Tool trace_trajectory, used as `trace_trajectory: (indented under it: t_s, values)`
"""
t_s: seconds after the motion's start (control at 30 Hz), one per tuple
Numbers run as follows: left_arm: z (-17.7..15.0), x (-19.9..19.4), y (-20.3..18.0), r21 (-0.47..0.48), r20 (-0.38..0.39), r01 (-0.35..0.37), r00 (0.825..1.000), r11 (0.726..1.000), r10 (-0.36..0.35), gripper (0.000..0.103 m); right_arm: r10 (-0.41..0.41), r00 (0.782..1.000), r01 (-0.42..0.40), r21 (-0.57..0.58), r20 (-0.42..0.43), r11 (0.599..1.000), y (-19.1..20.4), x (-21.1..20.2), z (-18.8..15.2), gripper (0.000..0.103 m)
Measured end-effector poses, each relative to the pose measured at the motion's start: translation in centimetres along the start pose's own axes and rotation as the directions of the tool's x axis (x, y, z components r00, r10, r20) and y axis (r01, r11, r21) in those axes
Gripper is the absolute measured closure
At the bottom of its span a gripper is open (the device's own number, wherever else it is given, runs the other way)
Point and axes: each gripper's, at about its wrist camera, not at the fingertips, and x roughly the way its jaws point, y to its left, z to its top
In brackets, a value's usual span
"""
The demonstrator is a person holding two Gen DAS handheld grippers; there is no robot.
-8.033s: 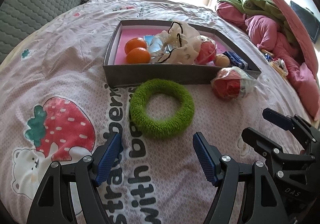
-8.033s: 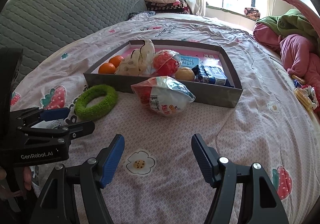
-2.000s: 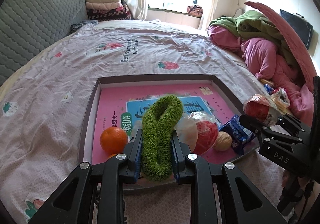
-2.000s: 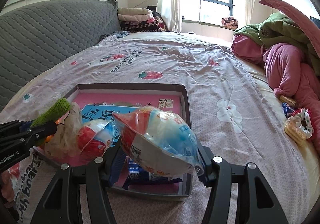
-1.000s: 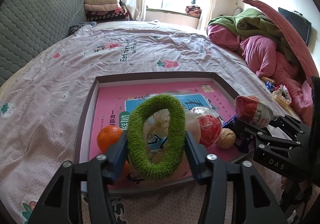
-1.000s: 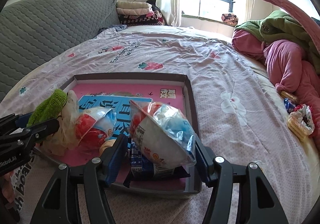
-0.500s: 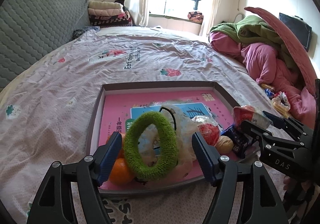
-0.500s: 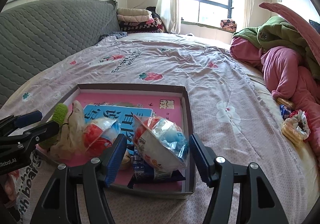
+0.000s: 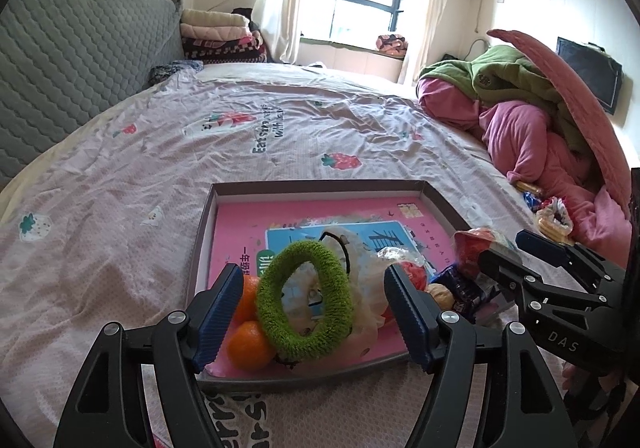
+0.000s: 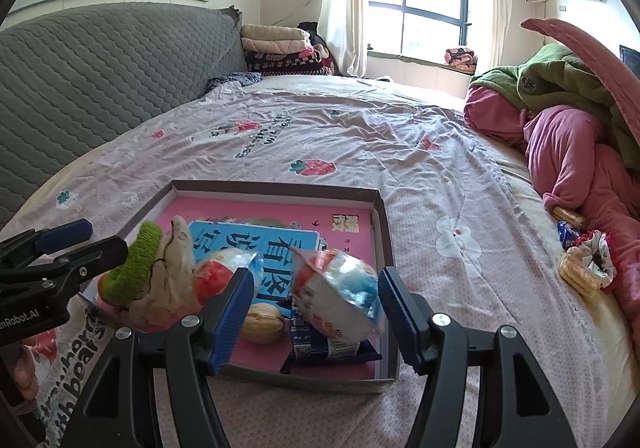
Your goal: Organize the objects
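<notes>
Two orange round fruits [image 9: 249, 332] lying at 7 o'clock inside shallow grey cardboard box with pink printed floor [image 9: 320, 186], on pink strawberry-print bedsheet [image 9: 120, 208]. Fuzzy green fabric ring [image 9: 305, 300] propped tilted against crumpled cream plastic bag [image 9: 366, 300], between but clear of left gripper [image 9: 314, 314], jaws just opened wide, touching nothing. Red-and-white toy ball in clear plastic wrap [image 10: 338, 298] resting at 5 o'clock in box upon dark blue snack packet [image 10: 332, 348], between right gripper [image 10: 314, 314] jaws, spread and apparently clear of wrap. Small tan round nut-like object [image 10: 262, 322] just at 9 o'clock of packet.
</notes>
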Motion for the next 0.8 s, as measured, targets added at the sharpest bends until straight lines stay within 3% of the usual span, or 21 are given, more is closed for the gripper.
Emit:
trace_trajectory:
  t_s: [0.8]
  values:
    - [0.6,-3.6,-0.2,-0.002,0.015,-0.019,1.000,1.000,0.019,0.024,0.011,0.999,-0.010,-0.010,0.051,1.000,1.3,-3.5,1.3,0.035]
